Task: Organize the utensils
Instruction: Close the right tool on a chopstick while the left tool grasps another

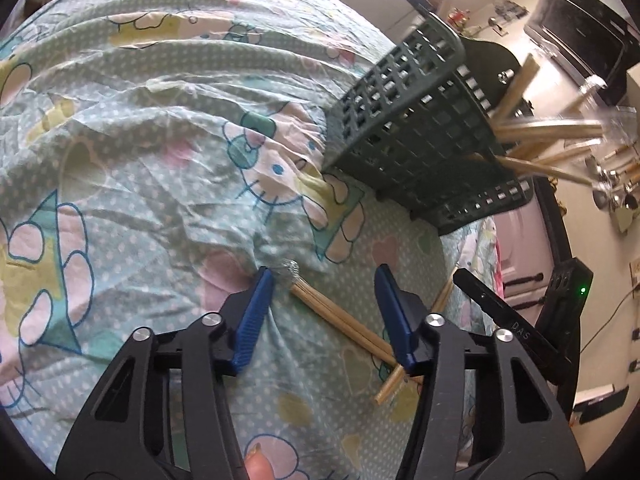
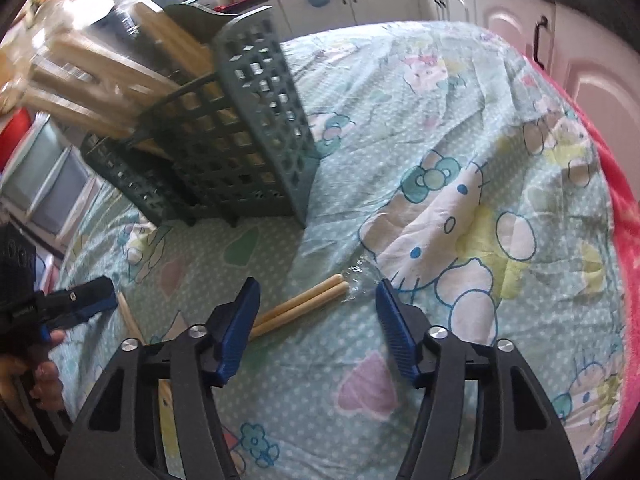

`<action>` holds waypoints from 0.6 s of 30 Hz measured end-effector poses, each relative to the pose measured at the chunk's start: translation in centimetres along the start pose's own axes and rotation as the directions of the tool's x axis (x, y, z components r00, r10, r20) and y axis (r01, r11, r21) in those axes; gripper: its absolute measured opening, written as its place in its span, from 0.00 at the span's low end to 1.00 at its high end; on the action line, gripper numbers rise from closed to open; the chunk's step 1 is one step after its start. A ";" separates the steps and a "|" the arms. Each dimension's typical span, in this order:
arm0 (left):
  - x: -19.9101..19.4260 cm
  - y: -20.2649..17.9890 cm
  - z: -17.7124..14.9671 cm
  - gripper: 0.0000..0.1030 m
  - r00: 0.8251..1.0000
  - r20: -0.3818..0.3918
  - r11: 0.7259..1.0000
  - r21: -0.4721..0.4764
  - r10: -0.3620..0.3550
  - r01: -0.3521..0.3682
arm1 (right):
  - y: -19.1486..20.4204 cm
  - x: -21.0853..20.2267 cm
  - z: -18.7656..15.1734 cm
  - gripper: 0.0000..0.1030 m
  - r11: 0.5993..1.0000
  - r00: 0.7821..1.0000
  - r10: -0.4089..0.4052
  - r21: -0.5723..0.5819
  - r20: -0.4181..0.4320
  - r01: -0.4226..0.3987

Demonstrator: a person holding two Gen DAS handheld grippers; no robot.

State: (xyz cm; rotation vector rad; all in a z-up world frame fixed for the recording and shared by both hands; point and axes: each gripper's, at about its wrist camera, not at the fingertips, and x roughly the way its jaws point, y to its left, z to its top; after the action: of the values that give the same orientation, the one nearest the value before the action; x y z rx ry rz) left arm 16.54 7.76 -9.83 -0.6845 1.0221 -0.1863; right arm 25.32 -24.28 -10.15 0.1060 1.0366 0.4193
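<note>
A pair of bamboo chopsticks (image 1: 340, 318) lies on the Hello Kitty cloth between the blue fingers of my open left gripper (image 1: 326, 280). In the right wrist view the same pair (image 2: 304, 306) lies between the fingers of my open right gripper (image 2: 316, 292). Another chopstick pair (image 1: 442, 294) lies beside it, seen in the right view (image 2: 128, 316) near the left gripper (image 2: 80, 304). A dark green lattice utensil holder (image 1: 408, 136) (image 2: 240, 140) stands beyond, holding several wooden-handled utensils (image 1: 548, 132) (image 2: 100, 80).
The cloth-covered table (image 2: 440, 120) spreads wide around the holder. A red blanket (image 2: 624, 220) edges the far right. Kitchen cabinets (image 2: 520, 12) and a counter stand behind. My right gripper's body (image 1: 520, 320) sits to the left gripper's right.
</note>
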 end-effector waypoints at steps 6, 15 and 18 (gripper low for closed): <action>0.3 0.3 0.5 0.34 1.000 0.006 1.000 -0.009 0.021 -0.021 | -1.2 0.4 0.5 0.45 0.997 1.000 0.023 0.076 0.006 -0.024; 0.8 0.8 1.2 0.15 0.997 0.002 0.997 -0.017 0.074 -0.074 | -1.7 1.2 1.8 0.26 0.995 1.000 -0.028 0.092 -0.009 0.029; 0.8 1.2 1.4 0.13 0.998 -0.003 0.997 -0.030 0.066 -0.066 | -1.4 1.4 2.1 0.21 0.996 0.998 -0.060 0.071 -0.016 0.061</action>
State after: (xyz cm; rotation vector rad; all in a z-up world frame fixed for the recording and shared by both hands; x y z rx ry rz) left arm 17.96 8.95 -10.69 -0.6769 1.0499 -0.1144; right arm 28.09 -24.84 -10.63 0.1356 1.0656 0.3279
